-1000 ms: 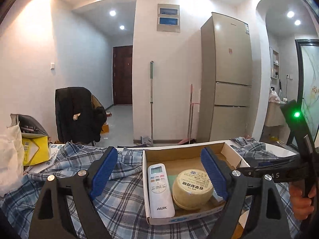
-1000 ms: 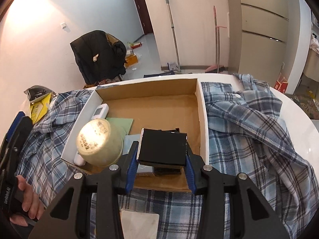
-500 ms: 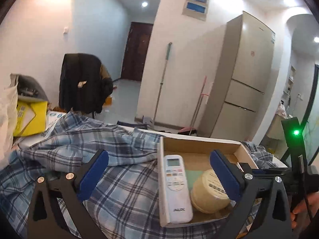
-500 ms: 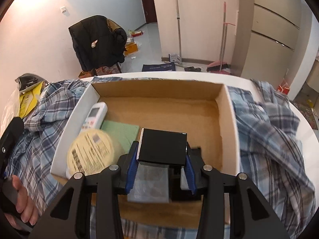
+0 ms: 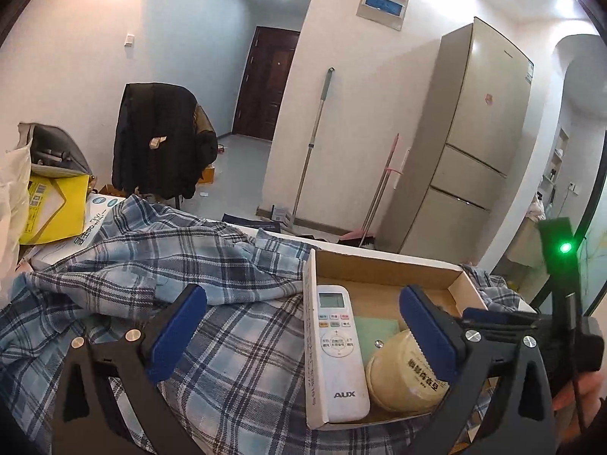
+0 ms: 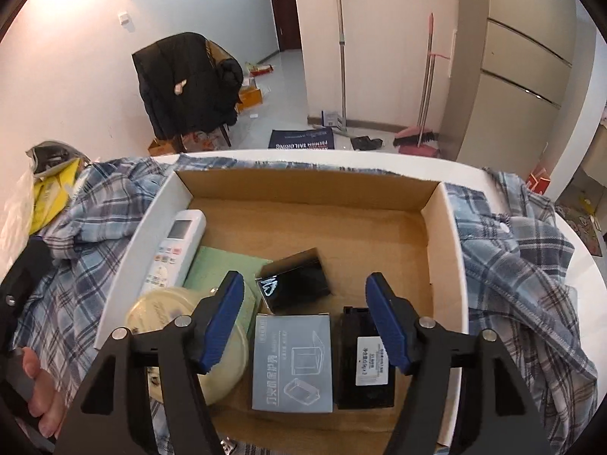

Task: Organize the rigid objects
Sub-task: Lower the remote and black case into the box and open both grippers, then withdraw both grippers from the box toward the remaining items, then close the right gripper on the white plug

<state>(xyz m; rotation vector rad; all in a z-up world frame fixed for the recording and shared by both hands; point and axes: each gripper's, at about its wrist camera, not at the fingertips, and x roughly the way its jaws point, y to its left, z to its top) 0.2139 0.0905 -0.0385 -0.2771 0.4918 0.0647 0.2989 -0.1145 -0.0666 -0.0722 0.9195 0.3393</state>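
A shallow cardboard box [image 6: 440, 227] [image 5: 383, 265] lies on a plaid shirt. In it are a white AUX remote [image 6: 176, 246] [image 5: 337, 349], a cream round tub [image 6: 167, 318] [image 5: 402, 375], a green pad [image 6: 224, 265], a small black box [image 6: 294, 280], a grey-blue carton [image 6: 292, 364] and a black labelled box [image 6: 364, 367]. My right gripper [image 6: 303, 311] is open and empty above the box, just behind the small black box. My left gripper [image 5: 303, 326] is open and empty over the box's left wall and the shirt.
The blue plaid shirt [image 5: 151, 265] [image 6: 523, 265] covers the white round table [image 6: 576, 250]. Yellow packets and a bag [image 5: 49, 197] lie at the far left. A chair with a black jacket [image 6: 189, 83], a mop, a broom and a fridge [image 5: 478, 144] stand beyond.
My right gripper has opened and let go of the small black box, which now lies tilted in the cardboard box. My left gripper has swung left and stayed open.
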